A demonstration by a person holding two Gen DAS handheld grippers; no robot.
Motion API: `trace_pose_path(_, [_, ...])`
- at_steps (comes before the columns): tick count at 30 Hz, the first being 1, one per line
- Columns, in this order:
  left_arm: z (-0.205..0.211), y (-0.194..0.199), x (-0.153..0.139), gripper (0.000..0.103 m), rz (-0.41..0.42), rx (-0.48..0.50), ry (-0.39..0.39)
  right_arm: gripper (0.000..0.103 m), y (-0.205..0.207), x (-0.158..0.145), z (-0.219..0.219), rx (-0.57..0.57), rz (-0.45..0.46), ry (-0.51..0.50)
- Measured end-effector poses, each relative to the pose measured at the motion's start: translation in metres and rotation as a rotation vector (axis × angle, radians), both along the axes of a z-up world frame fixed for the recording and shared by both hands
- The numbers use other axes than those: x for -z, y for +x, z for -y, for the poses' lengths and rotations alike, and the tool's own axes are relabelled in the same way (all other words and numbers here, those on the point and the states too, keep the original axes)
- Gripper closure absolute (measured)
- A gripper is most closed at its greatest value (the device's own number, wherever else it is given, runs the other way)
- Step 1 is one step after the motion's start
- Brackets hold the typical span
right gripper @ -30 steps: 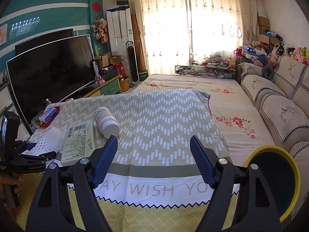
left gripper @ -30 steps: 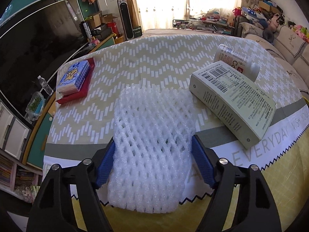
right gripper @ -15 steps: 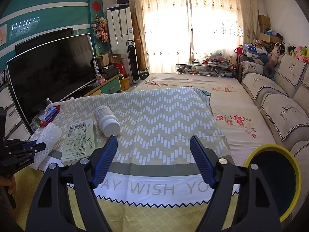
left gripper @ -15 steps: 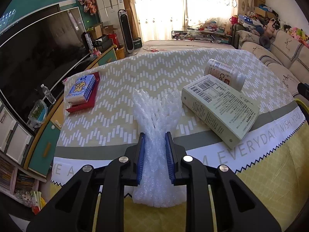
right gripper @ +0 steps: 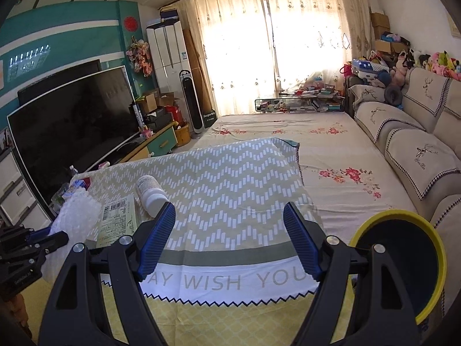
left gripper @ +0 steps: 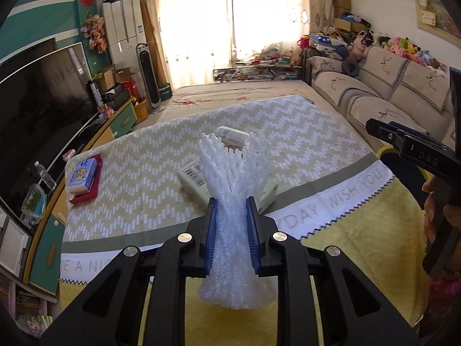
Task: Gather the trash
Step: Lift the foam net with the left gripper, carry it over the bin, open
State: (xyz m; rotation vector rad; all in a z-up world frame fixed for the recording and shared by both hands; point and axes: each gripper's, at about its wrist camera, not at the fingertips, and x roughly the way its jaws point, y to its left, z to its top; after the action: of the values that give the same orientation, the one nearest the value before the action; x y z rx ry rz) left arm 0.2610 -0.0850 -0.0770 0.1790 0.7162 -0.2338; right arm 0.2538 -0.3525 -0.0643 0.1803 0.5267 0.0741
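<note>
My left gripper (left gripper: 230, 236) is shut on a white foam net sleeve (left gripper: 233, 173), squeezed narrow between the blue pads and held above the tablecloth. The right wrist view shows the same sleeve (right gripper: 76, 210) at the far left, in the left gripper (right gripper: 43, 238). A pale green box (right gripper: 116, 225) and a white bottle (right gripper: 149, 191) on its side lie on the cloth; the sleeve partly hides both in the left wrist view. My right gripper (right gripper: 227, 239) stands open over the cloth's near edge, nothing between its fingers. A yellow-rimmed dark bin (right gripper: 403, 262) sits at its right.
A tissue pack on a red tray (left gripper: 83, 177) lies at the table's left edge. A large TV (right gripper: 72, 132) and cabinet stand left, a sofa (right gripper: 417, 150) right. A hand holds the right gripper (left gripper: 403, 141) near the bin (left gripper: 403, 173).
The left gripper's jaws closed on the foam net sleeve, crushing it narrow, then lifted it off the cloth and carried it toward the right. The right gripper barely shifted and stayed open.
</note>
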Motion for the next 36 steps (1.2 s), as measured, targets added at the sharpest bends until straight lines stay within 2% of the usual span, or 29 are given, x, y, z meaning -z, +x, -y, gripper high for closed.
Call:
trace_pose_path(4, [0.044,0.000,-0.006,0.083,-0.003,0.097,-0.018,0.027,-0.031,-0.008,0.043,0.096,0.024,-0.020])
trace_pose_path(12, [0.163,0.003,-0.006,0.083,-0.035,0.340,-0.033,0.026,-0.107,0.002,0.168,0.453,0.001,-0.027])
trace_pose_path(16, [0.229,0.005,-0.001,0.083,-0.074,0.459,-0.026,0.026,-0.142,0.010,0.217,0.596,-0.010,-0.021])
trace_pose_path(21, [0.306,0.006,0.014,0.082,-0.148,0.574,-0.007,0.026,-0.169,0.016,0.253,0.693,-0.011,-0.003])
trace_pose_path(25, [0.358,0.014,0.031,0.080,-0.204,0.620,0.000,0.026,-0.177,0.019,0.265,0.706,-0.013,0.007])
trace_pose_path(28, [0.384,0.025,0.045,0.067,-0.227,0.606,0.002,0.026,-0.176,0.021,0.266,0.699,-0.018,0.008])
trace_pose_path(29, [0.388,0.027,0.050,0.057,-0.231,0.594,0.004,0.026,-0.175,0.021,0.266,0.695,-0.019,0.008])
trace_pose_path(30, [0.391,0.029,0.054,0.051,-0.232,0.586,0.006,0.026,-0.174,0.021,0.266,0.692,-0.019,0.006])
trace_pose_path(31, [0.394,0.032,0.057,0.049,-0.229,0.578,0.010,0.026,-0.173,0.022,0.265,0.691,-0.021,0.002])
trace_pose_path(36, [0.374,0.035,0.056,0.025,-0.205,0.559,-0.027,0.026,-0.165,0.027,0.262,0.680,-0.042,0.000])
